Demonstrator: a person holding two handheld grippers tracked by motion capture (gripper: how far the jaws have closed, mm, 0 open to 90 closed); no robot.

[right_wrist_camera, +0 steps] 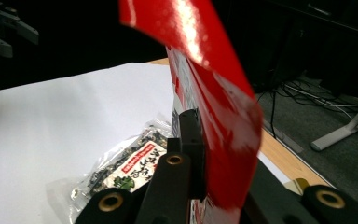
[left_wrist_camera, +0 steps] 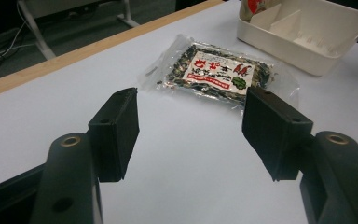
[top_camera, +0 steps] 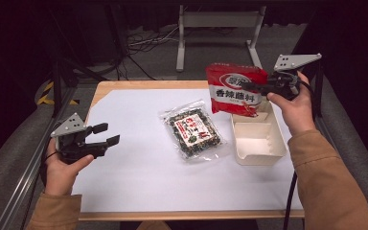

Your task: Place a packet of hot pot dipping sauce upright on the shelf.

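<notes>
Red packet (top_camera: 235,88), pinched near its edge by the right gripper (top_camera: 263,86) at upper right over the tray (top_camera: 261,155), looks light, floppy and slippery; left gripper (top_camera: 104,134) spread.

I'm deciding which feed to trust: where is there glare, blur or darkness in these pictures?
High view: white table sheet evenly lit, surroundings dark, picture soft. Left gripper view: clear seaweed snack packet readable, open jaws up close slightly soft. Right gripper view: glossy red sauce pouch, clamped in the jaws, is blurred with a bright glare streak near its top; background very dark.
</notes>
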